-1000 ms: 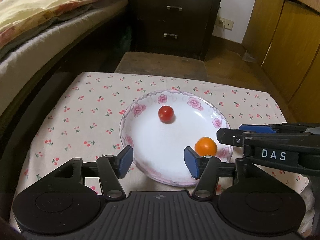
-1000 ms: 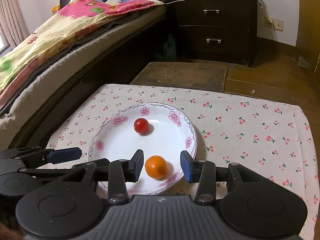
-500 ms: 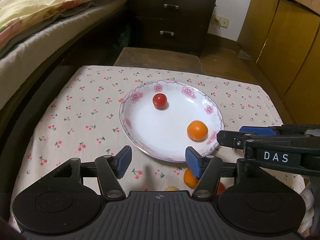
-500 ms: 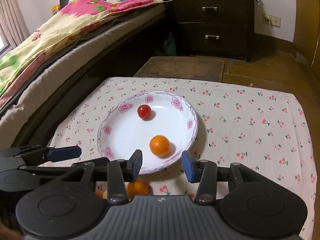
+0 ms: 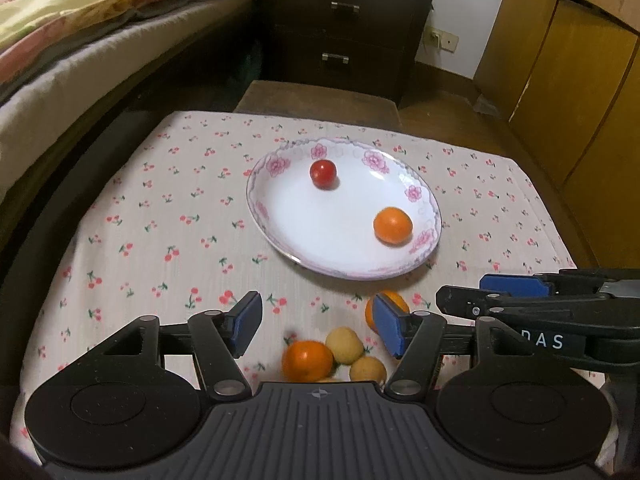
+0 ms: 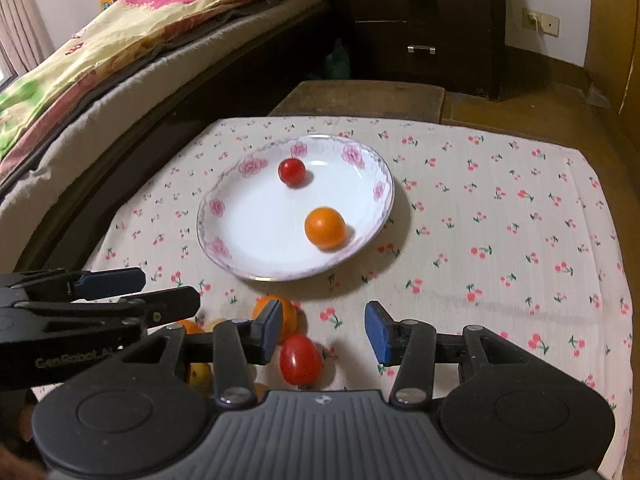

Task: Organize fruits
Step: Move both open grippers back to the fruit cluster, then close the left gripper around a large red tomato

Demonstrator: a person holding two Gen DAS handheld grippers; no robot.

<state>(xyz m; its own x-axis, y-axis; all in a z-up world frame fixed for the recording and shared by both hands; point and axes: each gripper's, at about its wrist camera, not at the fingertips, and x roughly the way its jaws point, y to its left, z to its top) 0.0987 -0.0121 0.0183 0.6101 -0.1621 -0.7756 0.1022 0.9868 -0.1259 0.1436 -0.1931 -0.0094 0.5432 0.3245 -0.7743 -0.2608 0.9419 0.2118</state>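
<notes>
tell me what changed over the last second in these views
Both grippers, left gripper and right gripper, pulled back from the plate, bringing loose fruit on the cloth into view; both are empty, jaws opening. The cherry tomato and orange stayed on the plate.

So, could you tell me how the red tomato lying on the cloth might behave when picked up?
The red tomato looks round and glossy, so it may roll or slip. Its skin seems thin; a hard squeeze could probably split it. It looks small, so likely light.
</notes>
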